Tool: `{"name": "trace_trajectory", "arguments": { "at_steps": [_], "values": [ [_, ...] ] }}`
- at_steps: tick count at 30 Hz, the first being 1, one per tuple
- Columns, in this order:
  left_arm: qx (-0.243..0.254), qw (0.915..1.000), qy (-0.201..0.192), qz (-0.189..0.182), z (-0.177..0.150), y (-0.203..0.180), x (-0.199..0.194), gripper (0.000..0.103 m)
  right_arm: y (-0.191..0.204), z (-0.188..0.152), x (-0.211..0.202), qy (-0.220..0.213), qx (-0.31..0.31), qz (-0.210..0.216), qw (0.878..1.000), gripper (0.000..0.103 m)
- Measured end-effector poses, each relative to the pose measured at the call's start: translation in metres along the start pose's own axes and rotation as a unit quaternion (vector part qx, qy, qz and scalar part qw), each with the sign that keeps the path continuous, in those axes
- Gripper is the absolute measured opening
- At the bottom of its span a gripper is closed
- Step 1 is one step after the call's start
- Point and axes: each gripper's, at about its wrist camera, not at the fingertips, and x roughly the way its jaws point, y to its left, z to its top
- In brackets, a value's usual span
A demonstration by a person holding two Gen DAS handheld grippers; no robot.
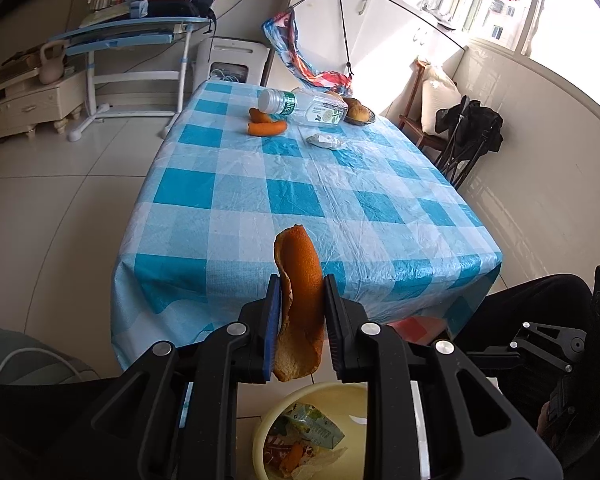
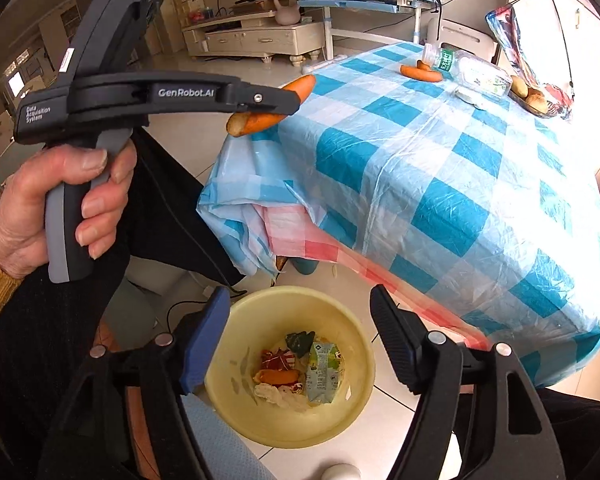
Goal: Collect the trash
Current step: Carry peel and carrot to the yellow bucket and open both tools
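Observation:
My left gripper (image 1: 302,280) is shut on a long curled orange peel (image 1: 300,312), which sticks up between the pads, just off the near edge of the table. In the right wrist view the same left gripper (image 2: 288,106) hangs at the table's corner with the orange peel (image 2: 260,120), a hand around its handle. Directly below stands a yellow bin (image 2: 260,320), also low in the left wrist view as the yellow bin (image 1: 328,396). It holds a green carton (image 2: 322,372), peel and wrappers. My right gripper (image 2: 300,300) stands open over the bin with nothing between its fingers.
The table has a blue checked cloth (image 1: 300,192). At its far end lie a clear plastic bottle (image 1: 304,106), orange pieces (image 1: 266,126), a crumpled white wrapper (image 1: 324,141) and a dish of potatoes (image 1: 360,114). A chair with dark clothing (image 1: 468,128) stands to the right.

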Motion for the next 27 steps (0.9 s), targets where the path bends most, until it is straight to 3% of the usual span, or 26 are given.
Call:
{"name": "trace_trajectory", "arguments": {
  "at_steps": [12,18,23,27],
  "values": [
    [0.018,0.9998,0.011,-0.008,-0.01,-0.011,-0.002,0.021,-0.045,0.008,-0.027,-0.085,0.118,-0.002,0.989,0.081],
    [0.065,0.9968,0.038,-0.025,-0.025,-0.035,0.002,0.021,-0.065,0.007,-0.034,-0.107,0.169,0.001,0.98,0.082],
    [0.13,0.987,0.083,-0.046,-0.045,-0.062,0.011,0.021,-0.076,0.005,-0.041,-0.125,0.199,0.008,0.972,0.083],
    [0.193,0.9693,0.135,-0.069,-0.067,-0.086,0.018,0.021,-0.084,0.003,-0.043,-0.129,0.218,0.016,0.967,0.083]
  ]
}}
